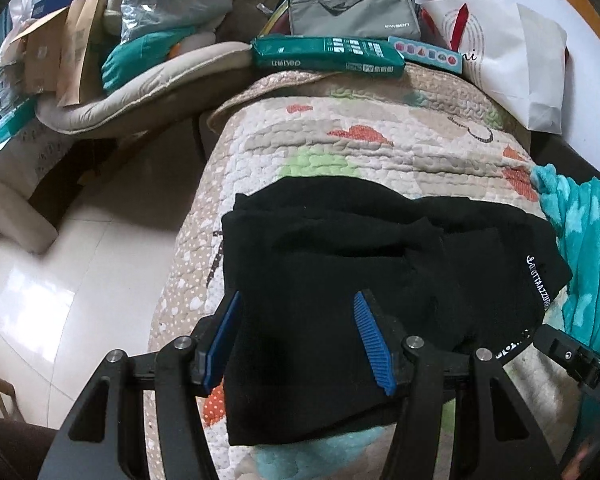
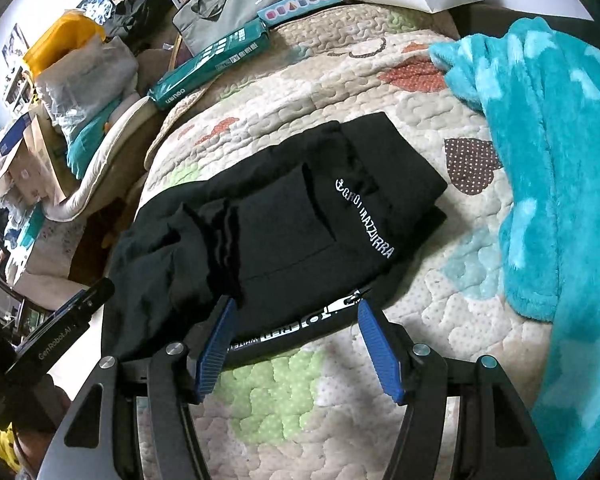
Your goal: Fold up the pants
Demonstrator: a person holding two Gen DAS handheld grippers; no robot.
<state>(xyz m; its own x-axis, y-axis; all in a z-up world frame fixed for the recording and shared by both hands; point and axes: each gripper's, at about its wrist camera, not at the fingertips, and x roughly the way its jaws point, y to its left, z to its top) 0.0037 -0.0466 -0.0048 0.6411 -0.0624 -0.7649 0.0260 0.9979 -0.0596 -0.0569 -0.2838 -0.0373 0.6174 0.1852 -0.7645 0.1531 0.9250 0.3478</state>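
Note:
Black pants (image 1: 340, 264) lie folded in a compact stack on a quilted patterned cover (image 1: 340, 148), with white lettering along one edge (image 2: 364, 220). My left gripper (image 1: 298, 300) hovers over the near left part of the stack. It is open, and its blue pads (image 1: 370, 340) stand apart without pinching the cloth. My right gripper (image 2: 296, 304) is open over the lettered waistband (image 2: 300, 324) at the stack's near edge, pads clear of it. Each gripper's body shows at the edge of the other's view, the left gripper (image 2: 60, 336) and the right gripper (image 1: 580, 364).
A teal fleece blanket (image 2: 548, 160) lies right of the pants. Behind them are a green box (image 1: 328, 54), a grey bag (image 1: 352, 8) and a white paper bag (image 1: 512, 64). The cover's left edge drops to a pale tiled floor (image 1: 60, 280), past which are a cushion and cardboard clutter.

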